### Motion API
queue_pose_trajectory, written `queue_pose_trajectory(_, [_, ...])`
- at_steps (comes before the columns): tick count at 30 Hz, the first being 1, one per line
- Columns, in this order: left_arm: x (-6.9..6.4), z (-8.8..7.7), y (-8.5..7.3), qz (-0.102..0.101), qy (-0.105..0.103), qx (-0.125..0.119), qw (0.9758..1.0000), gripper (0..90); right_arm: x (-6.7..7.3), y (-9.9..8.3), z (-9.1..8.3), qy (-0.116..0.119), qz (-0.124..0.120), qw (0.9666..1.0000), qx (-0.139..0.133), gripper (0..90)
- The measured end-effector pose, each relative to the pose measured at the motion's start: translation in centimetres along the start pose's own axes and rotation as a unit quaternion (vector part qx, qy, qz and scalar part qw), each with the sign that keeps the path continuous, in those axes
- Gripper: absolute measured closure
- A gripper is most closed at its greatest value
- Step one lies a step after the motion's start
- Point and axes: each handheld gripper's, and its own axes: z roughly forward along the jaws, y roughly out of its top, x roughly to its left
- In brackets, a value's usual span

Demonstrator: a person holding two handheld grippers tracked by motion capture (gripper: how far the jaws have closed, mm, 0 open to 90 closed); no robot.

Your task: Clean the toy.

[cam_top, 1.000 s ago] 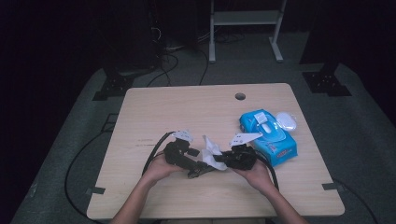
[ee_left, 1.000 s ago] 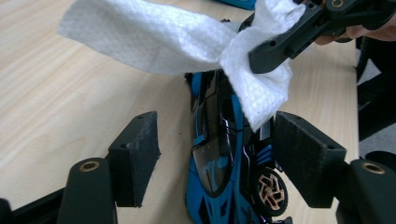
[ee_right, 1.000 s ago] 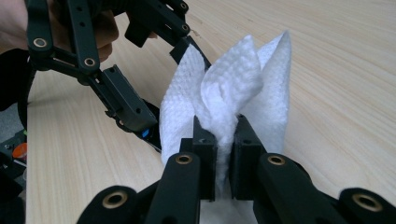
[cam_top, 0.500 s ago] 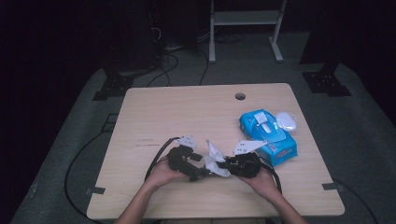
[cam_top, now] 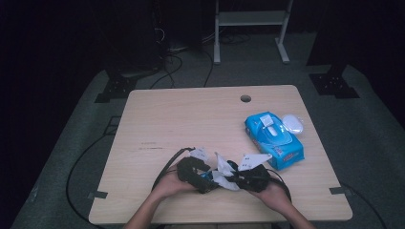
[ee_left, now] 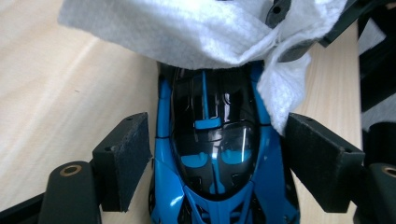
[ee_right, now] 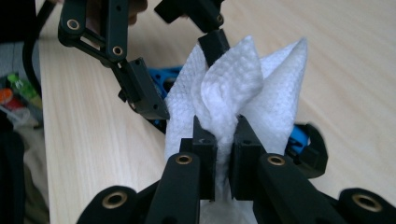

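Observation:
A blue and black toy car [ee_left: 215,154] lies on the wooden table [cam_top: 191,119] near its front edge. My left gripper [ee_left: 218,140] straddles it. Its jaws have just been opening, and the pads [ee_left: 123,158] now stand just off the car's sides. My right gripper [ee_right: 222,135] is shut on a bunched white wipe [ee_right: 233,88], which drapes over the car's far end [ee_left: 187,32]. In the high view the left gripper [cam_top: 208,179] and right gripper [cam_top: 229,177] face each other, with the wipe [cam_top: 222,167] between them.
A blue packet of wipes [cam_top: 273,139] lies at the right of the table, with a white oval object [cam_top: 292,123] beside it. A cable hole [cam_top: 245,98] sits near the far edge. Black cables [cam_top: 165,169] loop from the grippers by the hands.
Both hands, together with the grippers, the car and the wipe, have shifted a little toward the table's near edge.

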Motion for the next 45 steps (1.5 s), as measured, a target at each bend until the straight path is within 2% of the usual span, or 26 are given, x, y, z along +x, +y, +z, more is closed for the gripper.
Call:
queue_pose_trajectory(2, [-0.5,0.8,0.0,0.014,0.010,0.020,0.9997,23.2,0.2,-0.4,0.2,-0.001,-0.007,0.9999,0.013,82.3])
queue_pose_trajectory(3, [-0.8,1.2,0.0,0.022,0.016,0.033,0.9991,22.5,0.4,-0.8,0.5,-0.005,-0.014,0.9995,0.029,82.2])
queue_pose_trajectory(4, [-1.1,1.7,0.0,0.032,0.027,0.046,0.9981,22.5,0.4,-0.8,0.5,-0.005,-0.014,0.9995,0.029,82.2])
queue_pose_trajectory(5, [-1.4,1.9,0.0,0.044,0.038,0.045,0.9973,21.7,0.4,-1.1,0.5,-0.011,-0.018,0.9992,0.033,82.2])
queue_pose_trajectory(8, [-1.4,1.9,0.2,0.037,0.037,0.046,0.9976,21.8,0.2,-1.2,0.2,-0.015,-0.013,0.9994,0.028,82.2])
queue_pose_trajectory(10, [-1.2,1.8,0.2,0.032,0.038,0.048,0.9976,19.3,-0.2,-1.3,-0.5,-0.018,-0.004,0.9997,0.019,82.1])
queue_pose_trajectory(11, [-1.2,1.8,0.2,0.032,0.037,0.048,0.9976,19.2,-0.6,-1.5,-1.3,-0.024,0.010,0.9996,0.009,82.1])
queue_pose_trajectory(12, [-1.2,1.9,0.2,0.030,0.039,0.046,0.9977,19.2,-0.6,-1.5,-1.3,-0.024,0.010,0.9996,0.009,82.1])
queue_pose_trajectory(15, [-1.5,2.0,0.4,0.037,0.051,0.047,0.9969,18.3,-1.6,-2.2,-3.0,-0.040,0.033,0.9986,-0.008,82.1])
queue_pose_trajectory(21, [-2.0,2.2,1.2,0.060,0.071,0.057,0.9941,18.4,-2.5,-3.7,-4.1,-0.051,0.062,0.9966,-0.020,81.9])
queue_pose_trajectory(24, [-2.1,2.3,1.2,0.060,0.071,0.060,0.9938,18.5,-2.7,-3.8,-4.1,-0.053,0.063,0.9964,-0.020,81.9])
queue_pose_trajectory(27, [-2.3,2.6,1.3,0.070,0.082,0.062,0.9923,18.5,-2.9,-4.0,-4.3,-0.056,0.065,0.9961,-0.023,81.9])
queue_pose_trajectory(33, [-2.4,3.2,1.4,0.077,0.088,0.070,0.9906,18.6,-3.1,-4.2,-4.7,-0.061,0.067,0.9955,-0.028,81.8])
queue_pose_trajectory(36, [-2.4,3.2,1.4,0.074,0.091,0.066,0.9910,18.7,-3.3,-4.2,-4.8,-0.063,0.073,0.9949,-0.030,81.8])
queue_pose_trajectory(39, [-2.4,3.1,1.3,0.069,0.084,0.062,0.9921,22.6,-3.3,-4.2,-4.6,-0.064,0.074,0.9948,-0.029,81.4])
queue_pose_trajectory(45, [-2.7,3.1,1.3,0.072,0.097,0.060,0.9909,25.5,-3.3,-4.3,-4.6,-0.064,0.074,0.9948,-0.029,81.5])
